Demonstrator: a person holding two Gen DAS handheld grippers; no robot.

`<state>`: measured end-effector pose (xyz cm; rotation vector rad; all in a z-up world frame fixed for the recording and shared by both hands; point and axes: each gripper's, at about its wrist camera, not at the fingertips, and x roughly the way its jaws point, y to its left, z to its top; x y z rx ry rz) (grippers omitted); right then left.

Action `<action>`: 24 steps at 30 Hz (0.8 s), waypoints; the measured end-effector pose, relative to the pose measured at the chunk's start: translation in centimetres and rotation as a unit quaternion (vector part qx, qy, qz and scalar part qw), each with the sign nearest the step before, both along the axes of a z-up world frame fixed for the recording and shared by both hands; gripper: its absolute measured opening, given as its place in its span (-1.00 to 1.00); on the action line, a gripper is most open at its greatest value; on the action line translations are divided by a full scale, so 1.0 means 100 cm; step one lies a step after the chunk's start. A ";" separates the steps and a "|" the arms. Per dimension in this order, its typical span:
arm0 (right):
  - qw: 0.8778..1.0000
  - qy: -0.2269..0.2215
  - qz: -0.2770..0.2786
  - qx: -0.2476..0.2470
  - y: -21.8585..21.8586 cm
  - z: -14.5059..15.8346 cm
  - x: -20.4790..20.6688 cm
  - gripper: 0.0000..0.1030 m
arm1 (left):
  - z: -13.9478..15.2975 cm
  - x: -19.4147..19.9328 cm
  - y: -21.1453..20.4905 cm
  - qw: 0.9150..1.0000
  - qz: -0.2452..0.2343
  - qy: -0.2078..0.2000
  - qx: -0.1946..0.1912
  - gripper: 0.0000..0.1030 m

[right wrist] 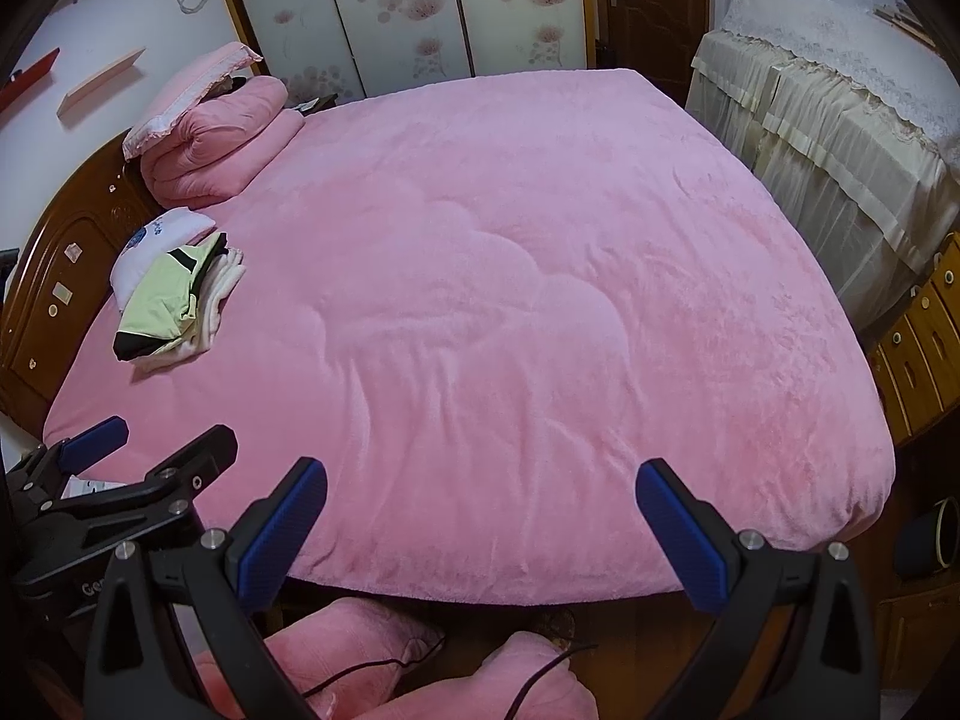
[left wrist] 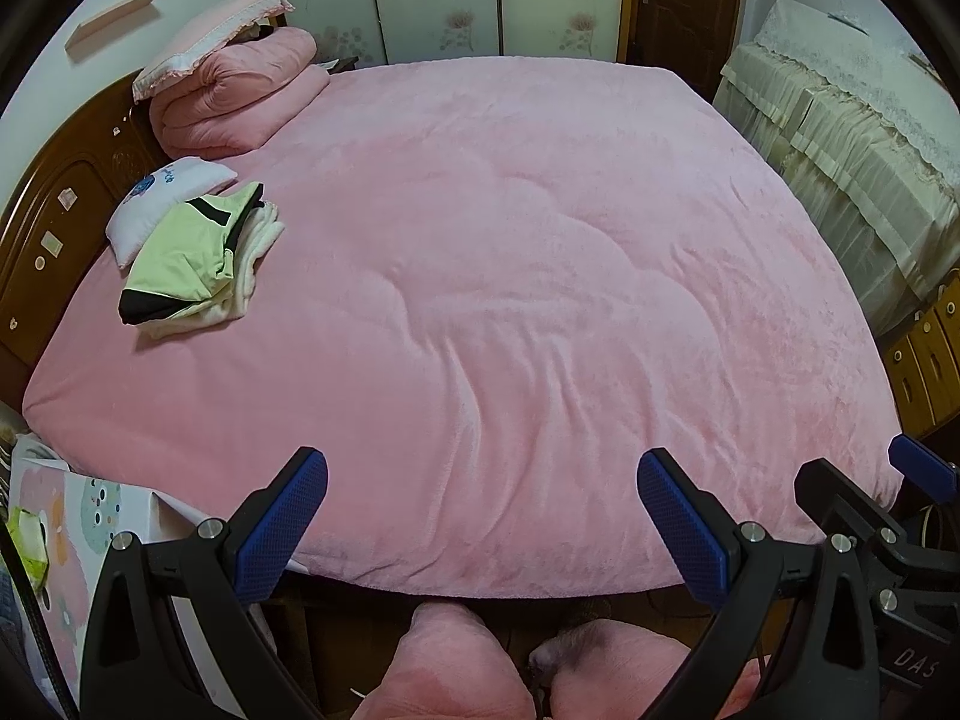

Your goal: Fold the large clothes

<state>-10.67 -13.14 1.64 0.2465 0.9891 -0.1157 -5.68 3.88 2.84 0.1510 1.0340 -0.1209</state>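
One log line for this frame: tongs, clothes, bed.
left tongs: open, empty | right tongs: open, empty | folded clothes: stacked near headboard | bed: pink cover

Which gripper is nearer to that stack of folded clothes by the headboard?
Left. The left gripper hovers open at the bed's near edge, on the folded clothes' side; the right gripper hovers open beside it, farther away.
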 end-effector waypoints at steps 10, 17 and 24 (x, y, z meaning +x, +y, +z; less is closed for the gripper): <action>1.000 0.003 0.000 -0.009 0.002 -0.001 -0.003 1.00 | -0.004 -0.001 -0.004 1.000 -0.003 0.003 0.016 0.98; 1.000 0.009 -0.002 -0.002 -0.006 -0.005 -0.001 1.00 | -0.004 -0.002 -0.003 1.000 -0.006 0.001 0.019 0.98; 1.000 0.008 -0.001 -0.002 -0.007 -0.007 -0.001 1.00 | -0.004 -0.001 -0.001 1.000 -0.007 0.001 0.020 0.98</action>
